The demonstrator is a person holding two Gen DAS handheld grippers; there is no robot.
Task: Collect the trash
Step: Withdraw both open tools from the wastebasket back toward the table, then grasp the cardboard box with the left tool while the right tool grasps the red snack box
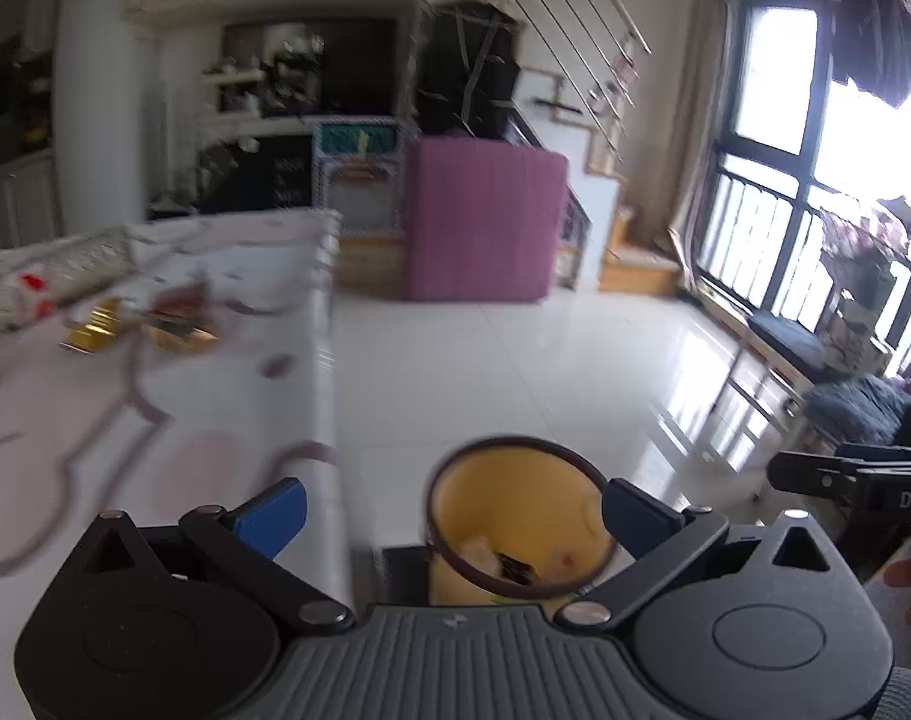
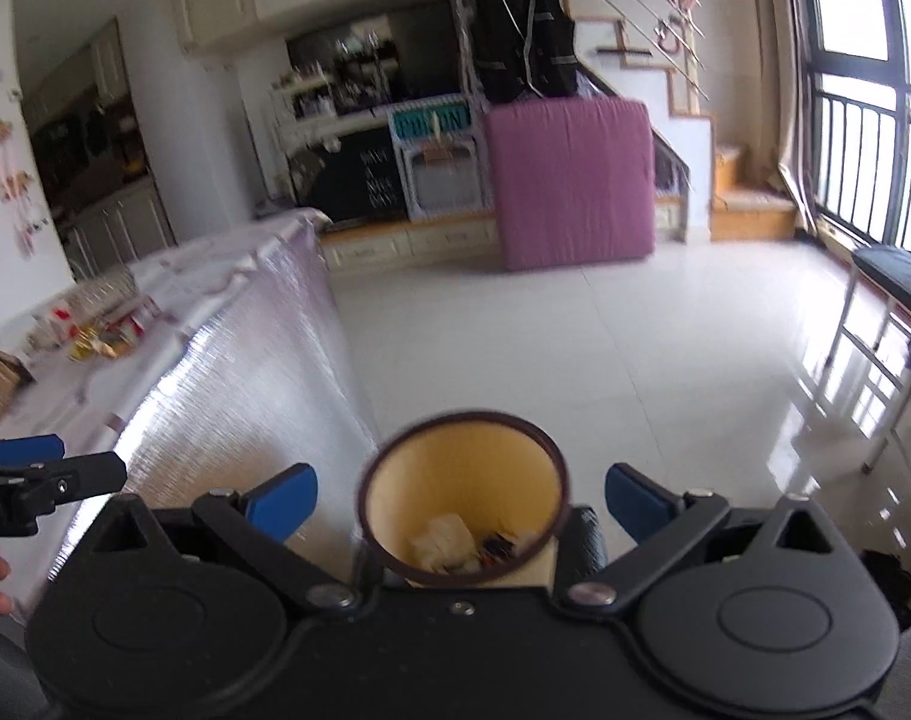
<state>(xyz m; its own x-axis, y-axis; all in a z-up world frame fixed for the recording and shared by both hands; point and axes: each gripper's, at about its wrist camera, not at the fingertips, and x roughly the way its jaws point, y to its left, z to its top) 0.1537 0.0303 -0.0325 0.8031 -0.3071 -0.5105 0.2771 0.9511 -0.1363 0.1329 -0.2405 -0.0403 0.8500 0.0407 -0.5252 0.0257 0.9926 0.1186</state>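
Both my grippers are spread wide with nothing between the fingers: the left gripper point(image 1: 455, 516) and the right gripper point(image 2: 461, 501) hover above the yellow trash bin point(image 2: 464, 480), which stands on the white tiled floor point(image 2: 635, 360) just right of the table point(image 1: 155, 420). Crumpled paper point(image 2: 440, 543) and a dark scrap already lie at its bottom. More trash, the gold wrappers point(image 1: 95, 333), waits at the far left of the tablecloth. I judge the next reach goes there; I'd swing left slowly, since both views are blurred, and drop low before closing.
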